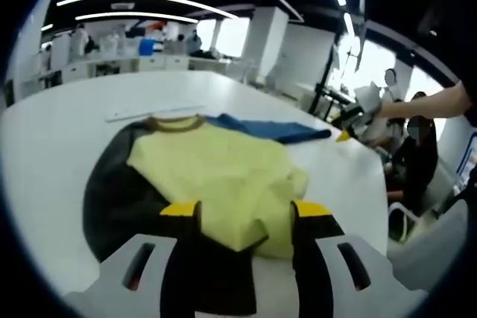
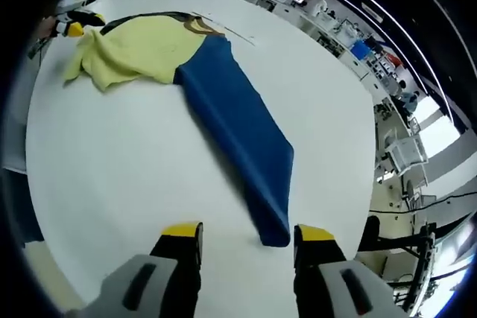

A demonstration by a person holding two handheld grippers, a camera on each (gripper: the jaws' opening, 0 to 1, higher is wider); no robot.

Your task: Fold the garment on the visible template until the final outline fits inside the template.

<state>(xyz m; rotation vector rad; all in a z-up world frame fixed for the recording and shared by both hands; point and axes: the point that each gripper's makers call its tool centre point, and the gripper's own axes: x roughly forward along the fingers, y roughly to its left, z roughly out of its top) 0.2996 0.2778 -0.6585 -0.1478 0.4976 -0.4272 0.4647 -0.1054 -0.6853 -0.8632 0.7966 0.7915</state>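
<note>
A yellow garment [image 1: 216, 176] with a brown collar [image 1: 175, 123] lies crumpled on a black template [image 1: 112, 199] on the white table. Its blue sleeve [image 1: 268, 129] stretches off to the right. My left gripper [image 1: 246, 214] is open, its yellow-tipped jaws either side of the garment's near folded edge. In the right gripper view the blue sleeve [image 2: 238, 132] runs long and flat away from the yellow body [image 2: 134, 50]. Its cuff end lies between the jaws of my open right gripper [image 2: 248, 237]. A yellow tip of the left gripper [image 2: 74, 29] shows beside the garment, and one of the right gripper [image 1: 344, 137] past the sleeve.
A thin white strip [image 1: 153, 113] lies on the table [image 1: 59, 132] behind the collar. The table's edge [image 2: 45, 258] curves close by my right gripper. A person's arm [image 1: 417, 106] reaches in from the right, with seated people and office desks beyond.
</note>
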